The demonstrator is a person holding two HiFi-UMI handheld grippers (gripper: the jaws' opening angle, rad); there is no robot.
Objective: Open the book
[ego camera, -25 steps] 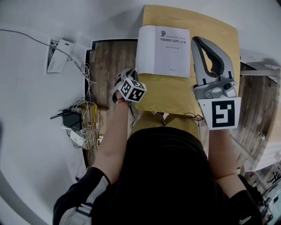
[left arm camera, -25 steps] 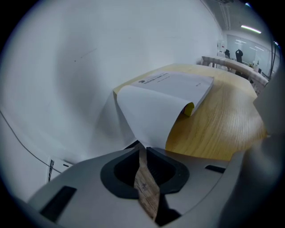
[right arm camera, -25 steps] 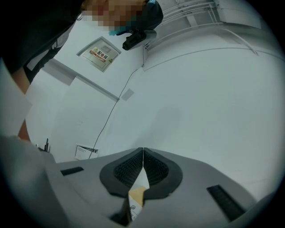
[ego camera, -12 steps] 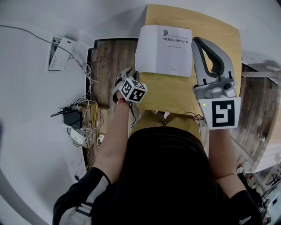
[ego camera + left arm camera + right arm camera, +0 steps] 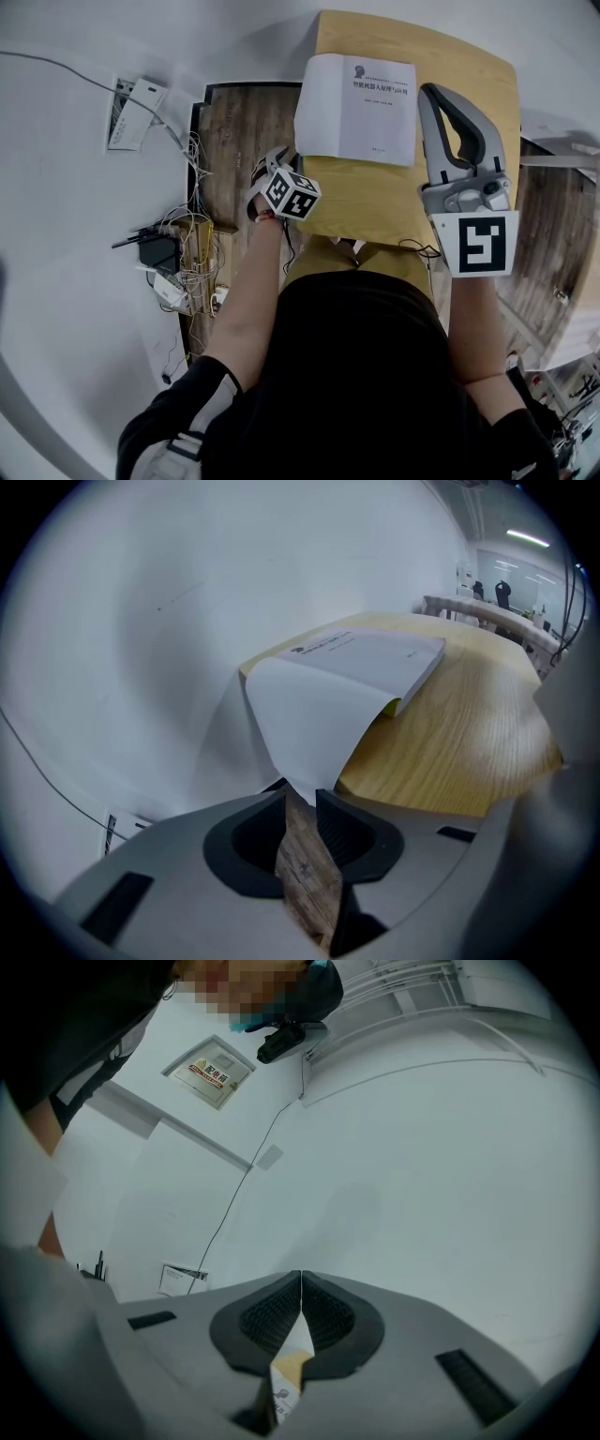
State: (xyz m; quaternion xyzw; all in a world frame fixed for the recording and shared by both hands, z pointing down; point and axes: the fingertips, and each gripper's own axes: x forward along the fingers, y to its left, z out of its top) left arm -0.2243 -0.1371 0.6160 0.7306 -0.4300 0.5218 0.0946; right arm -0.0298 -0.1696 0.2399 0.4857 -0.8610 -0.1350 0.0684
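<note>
A white paperback book (image 5: 370,103) lies on the yellow wooden table (image 5: 375,202) near its left edge. Its cover (image 5: 305,724) is turned out and droops over that edge; the title page (image 5: 366,658) faces up. My left gripper (image 5: 301,797) is just below the cover's lower corner. Its jaws have just widened, then eased in slightly, and stand open with the corner at their tips, not pinched. In the head view the left gripper (image 5: 281,157) sits off the table's left side. My right gripper (image 5: 431,91) lies right of the book, shut (image 5: 300,1276) on nothing.
Left of the table is wooden floor with a tangle of cables and a power box (image 5: 164,253). A white panel (image 5: 131,117) lies further left. The right gripper view faces a white wall with a warning sign (image 5: 211,1068) and a person's dark sleeve (image 5: 103,1026).
The head view has shifted slightly, so everything sits a little to the right. Book, cover and both grippers keep their places relative to each other.
</note>
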